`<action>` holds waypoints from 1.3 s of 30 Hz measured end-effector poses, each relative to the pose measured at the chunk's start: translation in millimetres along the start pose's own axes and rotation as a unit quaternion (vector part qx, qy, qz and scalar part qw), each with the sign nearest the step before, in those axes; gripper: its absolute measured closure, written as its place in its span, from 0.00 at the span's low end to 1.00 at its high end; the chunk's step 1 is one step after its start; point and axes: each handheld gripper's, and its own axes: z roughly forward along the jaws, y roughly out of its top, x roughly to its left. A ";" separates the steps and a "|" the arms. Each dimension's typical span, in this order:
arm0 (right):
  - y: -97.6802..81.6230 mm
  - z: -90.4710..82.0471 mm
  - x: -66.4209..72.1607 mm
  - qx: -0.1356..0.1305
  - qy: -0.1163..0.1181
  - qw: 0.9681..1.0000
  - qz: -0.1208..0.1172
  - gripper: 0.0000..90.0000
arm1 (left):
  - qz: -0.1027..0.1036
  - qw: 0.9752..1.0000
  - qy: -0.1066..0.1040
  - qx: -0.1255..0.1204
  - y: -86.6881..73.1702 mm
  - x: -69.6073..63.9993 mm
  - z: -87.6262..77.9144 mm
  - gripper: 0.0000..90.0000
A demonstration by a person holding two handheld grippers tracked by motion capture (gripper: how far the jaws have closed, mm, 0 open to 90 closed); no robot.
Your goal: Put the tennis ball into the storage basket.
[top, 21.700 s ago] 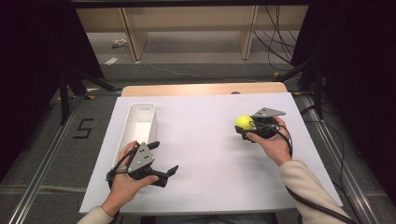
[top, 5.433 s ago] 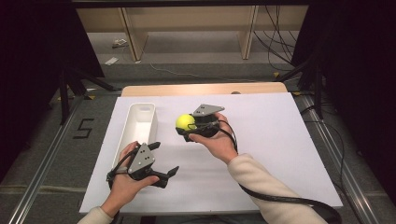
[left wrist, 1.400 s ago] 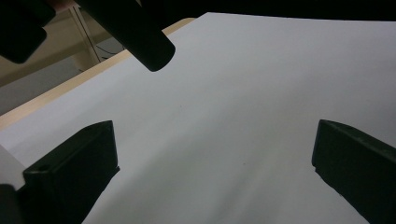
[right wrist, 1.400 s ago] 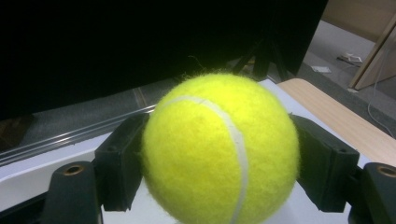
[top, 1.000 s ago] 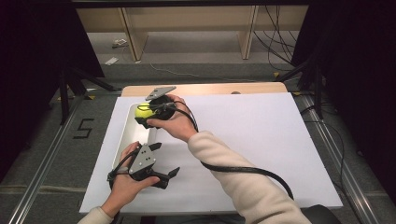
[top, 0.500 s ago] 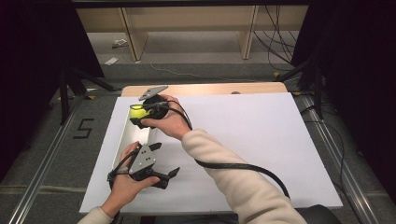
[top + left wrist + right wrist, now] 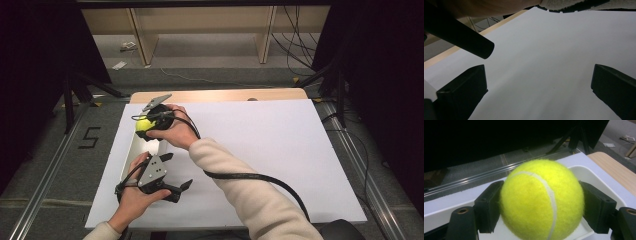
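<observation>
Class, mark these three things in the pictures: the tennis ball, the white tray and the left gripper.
tennis ball (image 7: 541, 200), right gripper view, on its yellow felt front.
white tray (image 7: 596, 176), right gripper view, on its far rim.
left gripper (image 7: 177, 171), high view, midway between its fingertips.

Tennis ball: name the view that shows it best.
The right gripper view: the tennis ball sits large and sharp in the right gripper, over the white tray. The high view shows it small, partly covered by the hand.
</observation>
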 end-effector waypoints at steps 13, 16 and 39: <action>-0.9 9.7 -1.7 0.020 -0.004 1.000 -0.007 0.29 | 0.000 1.000 -0.001 -0.001 0.3 -0.5 0.0 0.00; -1.8 12.5 -1.8 0.025 -0.006 1.000 -0.009 0.29 | -0.001 1.000 -0.001 -0.001 0.2 -0.6 0.1 0.00; -9.2 28.3 -0.6 0.052 -0.004 0.999 -0.010 0.28 | 0.002 1.000 -0.002 0.001 0.2 -0.9 0.1 0.00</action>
